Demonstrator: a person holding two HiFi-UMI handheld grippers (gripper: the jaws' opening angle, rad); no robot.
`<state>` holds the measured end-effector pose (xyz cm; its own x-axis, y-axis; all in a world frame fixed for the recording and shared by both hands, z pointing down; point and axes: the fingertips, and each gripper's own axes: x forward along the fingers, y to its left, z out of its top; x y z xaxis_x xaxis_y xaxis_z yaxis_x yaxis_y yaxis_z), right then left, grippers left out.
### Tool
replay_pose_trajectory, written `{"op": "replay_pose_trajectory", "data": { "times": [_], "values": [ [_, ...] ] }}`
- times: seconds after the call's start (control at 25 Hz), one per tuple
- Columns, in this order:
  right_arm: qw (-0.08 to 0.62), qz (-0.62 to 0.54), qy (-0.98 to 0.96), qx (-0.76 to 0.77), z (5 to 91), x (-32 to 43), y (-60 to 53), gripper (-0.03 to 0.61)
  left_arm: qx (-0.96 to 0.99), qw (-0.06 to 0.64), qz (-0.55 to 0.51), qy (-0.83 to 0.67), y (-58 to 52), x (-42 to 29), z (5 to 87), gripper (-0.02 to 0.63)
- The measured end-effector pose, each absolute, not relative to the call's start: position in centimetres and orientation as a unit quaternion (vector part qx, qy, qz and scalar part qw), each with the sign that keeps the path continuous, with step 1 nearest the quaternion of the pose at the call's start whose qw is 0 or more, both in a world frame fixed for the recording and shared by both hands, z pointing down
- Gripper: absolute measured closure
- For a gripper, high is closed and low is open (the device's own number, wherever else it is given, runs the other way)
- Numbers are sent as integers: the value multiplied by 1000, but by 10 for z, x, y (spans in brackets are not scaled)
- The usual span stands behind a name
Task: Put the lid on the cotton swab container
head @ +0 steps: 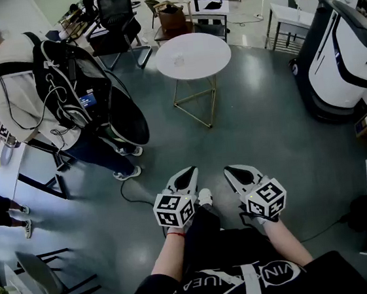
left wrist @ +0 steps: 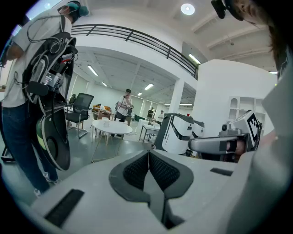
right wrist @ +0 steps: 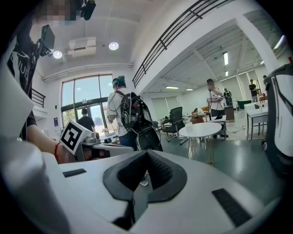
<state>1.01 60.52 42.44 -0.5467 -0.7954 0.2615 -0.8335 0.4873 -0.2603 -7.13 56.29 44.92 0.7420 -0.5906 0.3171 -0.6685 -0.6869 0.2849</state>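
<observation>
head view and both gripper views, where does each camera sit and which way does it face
Head view: on the person's head, facing steeply down; forearms, left hand-held gripper and right hand-held gripper show.
Left gripper view: rides the left one, looks along its shut jaws toward the round white table; right one alongside.
Right gripper view: likewise on the right one; left one alongside.
Shared: all three see that table.

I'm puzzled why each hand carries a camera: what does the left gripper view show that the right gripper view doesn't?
Only the left gripper view: the right tool from the side. Only the right gripper view: the left tool, a red wristband and tall windows. Both: the round white table, the person with a backpack, and each camera's own jaws shut on nothing.
</observation>
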Motion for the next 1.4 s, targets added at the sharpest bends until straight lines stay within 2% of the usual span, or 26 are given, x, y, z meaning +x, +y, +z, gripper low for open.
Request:
{"op": "replay_pose_trajectory", "data": {
  "times": [1.4],
  "values": [
    [67,214,-832,508,441,12,327,575,924,217,97,-300,280,-51,466,603]
  ]
}}
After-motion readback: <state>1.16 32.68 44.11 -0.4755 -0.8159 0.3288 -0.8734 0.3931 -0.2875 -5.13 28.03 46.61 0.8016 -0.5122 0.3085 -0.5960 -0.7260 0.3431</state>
